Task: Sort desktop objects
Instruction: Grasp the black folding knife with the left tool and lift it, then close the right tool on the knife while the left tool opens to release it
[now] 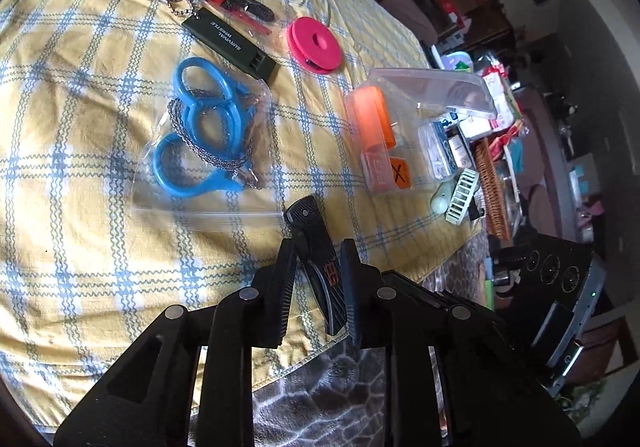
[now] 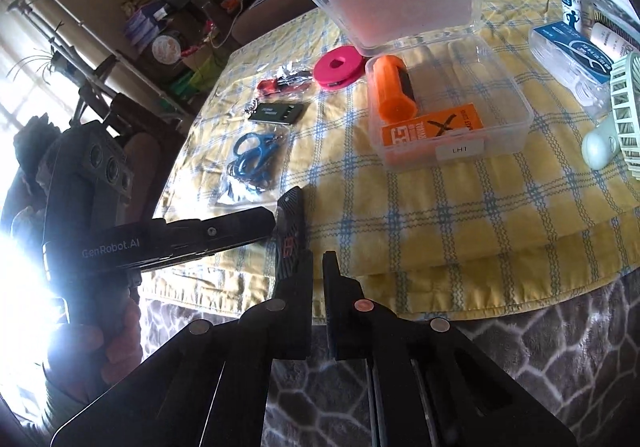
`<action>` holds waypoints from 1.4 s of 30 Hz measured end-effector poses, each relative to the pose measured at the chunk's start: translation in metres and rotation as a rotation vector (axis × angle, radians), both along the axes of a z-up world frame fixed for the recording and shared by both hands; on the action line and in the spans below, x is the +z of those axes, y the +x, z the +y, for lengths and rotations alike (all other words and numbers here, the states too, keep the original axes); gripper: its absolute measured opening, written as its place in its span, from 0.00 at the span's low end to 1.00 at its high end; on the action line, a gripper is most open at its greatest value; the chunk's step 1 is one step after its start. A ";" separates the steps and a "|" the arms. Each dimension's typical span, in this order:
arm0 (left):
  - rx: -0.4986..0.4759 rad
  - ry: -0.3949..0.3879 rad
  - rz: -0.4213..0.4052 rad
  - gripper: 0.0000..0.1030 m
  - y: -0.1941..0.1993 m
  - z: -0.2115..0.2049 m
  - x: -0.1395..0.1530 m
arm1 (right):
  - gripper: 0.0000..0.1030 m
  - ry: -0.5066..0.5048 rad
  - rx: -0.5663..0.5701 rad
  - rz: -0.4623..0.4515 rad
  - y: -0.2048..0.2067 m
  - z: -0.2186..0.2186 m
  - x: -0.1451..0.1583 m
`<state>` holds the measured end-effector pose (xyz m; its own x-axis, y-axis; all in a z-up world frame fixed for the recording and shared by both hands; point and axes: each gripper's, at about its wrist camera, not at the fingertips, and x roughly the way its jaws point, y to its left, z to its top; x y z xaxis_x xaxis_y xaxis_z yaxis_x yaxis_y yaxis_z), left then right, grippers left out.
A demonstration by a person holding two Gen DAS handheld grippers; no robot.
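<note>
Lying lengthwise, folding knife apparently points toward the box.

My table wears a brown giraffe-patterned cover, with a yellow cloth checked in blue and white spread on top. On the cloth lie a bag of blue-handled wire saw, a green survival whistle on a ball chain, a bagged red-and-black item, a pink spool, an open clear plastic box, a pale green fan, and a black folding knife near the front edge.
</note>
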<state>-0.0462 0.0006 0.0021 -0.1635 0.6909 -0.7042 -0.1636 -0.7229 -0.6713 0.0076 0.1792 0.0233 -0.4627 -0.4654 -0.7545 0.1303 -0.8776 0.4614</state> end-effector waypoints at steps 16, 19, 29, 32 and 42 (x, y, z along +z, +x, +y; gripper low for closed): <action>-0.030 -0.141 0.139 0.72 0.007 -0.004 0.031 | 0.40 0.058 0.032 0.036 0.004 -0.004 0.012; -0.114 -0.180 0.185 0.72 0.020 -0.003 0.038 | 0.47 -0.014 -0.037 0.016 -0.016 0.028 0.017; -0.307 -0.345 0.220 0.29 0.056 0.025 0.023 | 0.28 -0.017 0.068 -0.013 -0.047 0.006 0.002; -0.281 -0.316 0.191 0.21 0.050 0.018 0.021 | 0.21 -0.017 0.091 -0.038 -0.043 0.002 -0.010; -0.203 -0.318 0.200 0.56 0.036 -0.009 0.027 | 0.19 0.075 0.168 0.001 -0.009 0.002 0.002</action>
